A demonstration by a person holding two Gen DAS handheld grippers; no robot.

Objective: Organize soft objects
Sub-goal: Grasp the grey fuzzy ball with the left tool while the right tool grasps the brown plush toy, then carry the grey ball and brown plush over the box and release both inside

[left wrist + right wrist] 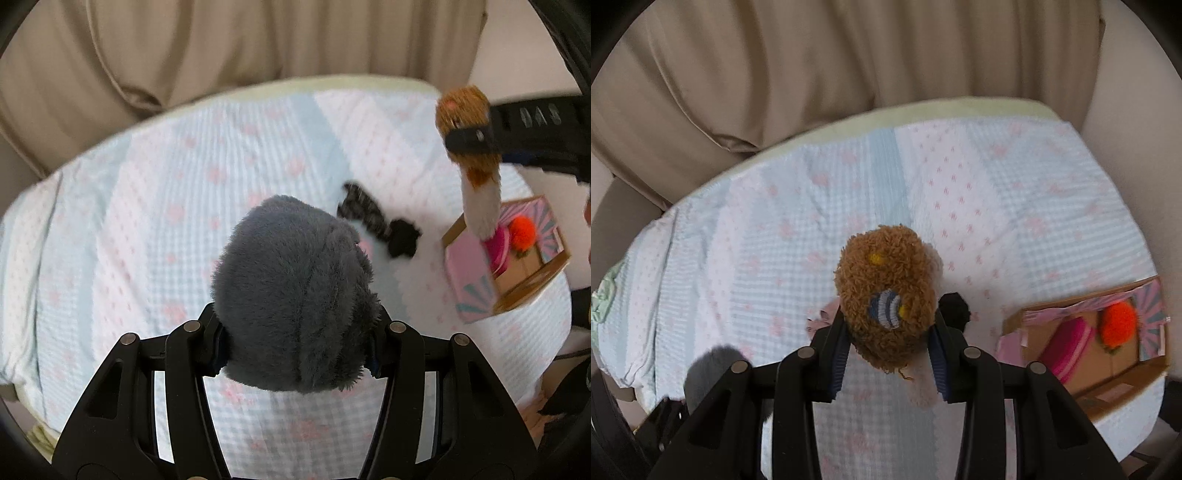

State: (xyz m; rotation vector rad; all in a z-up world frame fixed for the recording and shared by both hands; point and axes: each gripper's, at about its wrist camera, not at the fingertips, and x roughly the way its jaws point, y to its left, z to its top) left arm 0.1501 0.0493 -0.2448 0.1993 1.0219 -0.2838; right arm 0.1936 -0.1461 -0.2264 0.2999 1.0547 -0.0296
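Two plush toys: one grey [295, 295], one brown [886, 295]; one box [532, 291]; one orange pompom [521, 232]; one pink disc [1067, 349]

Cardboard box [1089, 384] cut off at right edge.

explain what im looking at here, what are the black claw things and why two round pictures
The black claws are two hand-held grippers, each carried by a person, with a wide-angle camera looking along its fingers. That gives one round picture per gripper. The left gripper is shut on a grey plush. The right gripper is shut on a brown plush; the left view also shows it from the side. Below lies a quilt with a dark toy on it, and a box holding an orange pompom and a pink item.
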